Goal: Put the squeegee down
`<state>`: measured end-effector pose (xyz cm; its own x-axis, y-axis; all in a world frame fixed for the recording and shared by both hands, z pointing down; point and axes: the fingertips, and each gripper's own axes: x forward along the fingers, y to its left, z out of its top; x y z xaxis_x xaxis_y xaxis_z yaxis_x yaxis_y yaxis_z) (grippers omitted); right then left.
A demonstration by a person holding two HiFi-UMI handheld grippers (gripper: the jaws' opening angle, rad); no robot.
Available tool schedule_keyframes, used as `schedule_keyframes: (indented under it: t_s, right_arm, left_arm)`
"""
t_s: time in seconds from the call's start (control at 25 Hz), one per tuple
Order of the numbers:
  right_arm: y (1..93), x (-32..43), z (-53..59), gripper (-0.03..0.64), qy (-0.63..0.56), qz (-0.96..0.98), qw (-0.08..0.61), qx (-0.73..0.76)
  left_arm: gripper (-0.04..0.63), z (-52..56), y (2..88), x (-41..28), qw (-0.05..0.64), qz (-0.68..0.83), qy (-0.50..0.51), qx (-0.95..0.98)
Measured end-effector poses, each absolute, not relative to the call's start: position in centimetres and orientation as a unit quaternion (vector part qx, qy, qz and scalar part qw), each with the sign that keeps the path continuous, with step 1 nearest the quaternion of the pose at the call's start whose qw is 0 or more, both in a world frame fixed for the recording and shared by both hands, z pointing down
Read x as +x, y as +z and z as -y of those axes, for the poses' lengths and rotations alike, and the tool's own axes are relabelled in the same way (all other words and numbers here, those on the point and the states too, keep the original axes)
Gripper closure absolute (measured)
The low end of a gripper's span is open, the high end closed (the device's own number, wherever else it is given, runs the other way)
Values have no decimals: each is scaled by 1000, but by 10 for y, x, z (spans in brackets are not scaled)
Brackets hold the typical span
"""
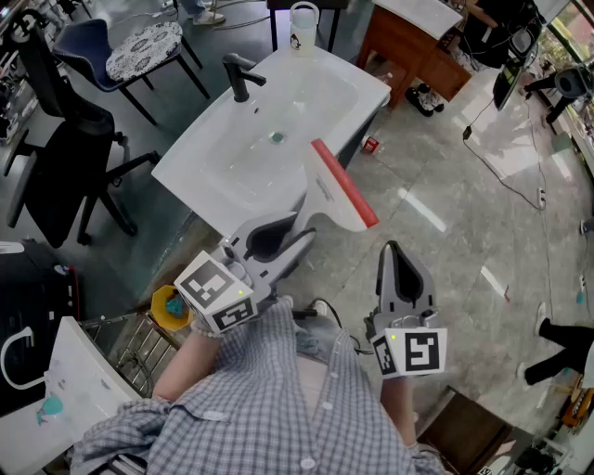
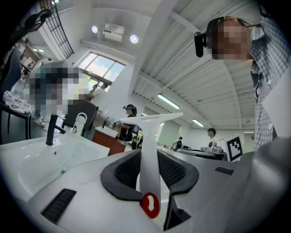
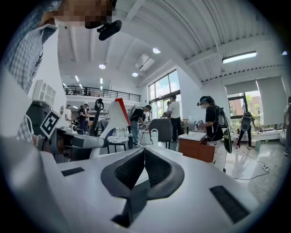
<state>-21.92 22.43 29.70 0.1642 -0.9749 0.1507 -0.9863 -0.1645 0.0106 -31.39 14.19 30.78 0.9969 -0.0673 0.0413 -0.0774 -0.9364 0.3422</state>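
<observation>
**Squeegee** [image 1: 336,190]: white handle, white cross-head, red blade [image 1: 345,184] along the far edge. It is off the sink [image 1: 204,148], held in the air past the sink's near right corner. The head is tilted and overlaps the basin's right rim in the head view. The handle runs back from the head into the left gripper. In the left gripper view the handle [image 2: 149,136] stands upright between the pads, the cross-head sits above the jaw tips, and a red hanging eyelet [image 2: 150,205] is at the handle's lower end.

**Left gripper** [image 1: 290,237]: in front of the sink's near edge, pointing towards the basin. The jaws are partly closed and clamp the squeegee handle from both sides, with the black ribbed pads [image 2: 128,168] pressing on it.

**Right gripper** [image 1: 394,250]: well clear of the sink on its right, over the grey floor. The jaws are closed with the tips meeting [image 3: 144,150], and nothing is between them. It is apart from the squeegee, which shows to its left in the right gripper view [image 3: 117,113].

**Sink**: white rectangular basin with a black faucet [image 1: 239,76] at its far left. A white jug [image 1: 303,19] stands beyond its far end.

**Surroundings**: a black office chair [image 1: 56,139] to the left of the sink, and a small red can [image 1: 370,145] on the floor at its right.
</observation>
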Motion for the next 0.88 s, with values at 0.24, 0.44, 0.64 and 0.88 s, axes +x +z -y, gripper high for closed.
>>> schedule_keyframes:
  t_s: [0.24,0.44,0.64,0.88]
  right_arm:
    - [296,-219,-226,607,59,637,45,767]
    - [297,-216,-229,607,67,622,36,779]
    - [299,-221,-235,607,67,611,35,788]
    - [304,-232,-243,607,70,600,35,796]
  left_arm:
    - [481,-141,307,-317,175,37,12,984]
    - [480,-140,307,-322,176,34,12,984]
    - [481,-141,307,-324,170,22,13,985]
    - [481,-147,311,-330,171,9,18,985]
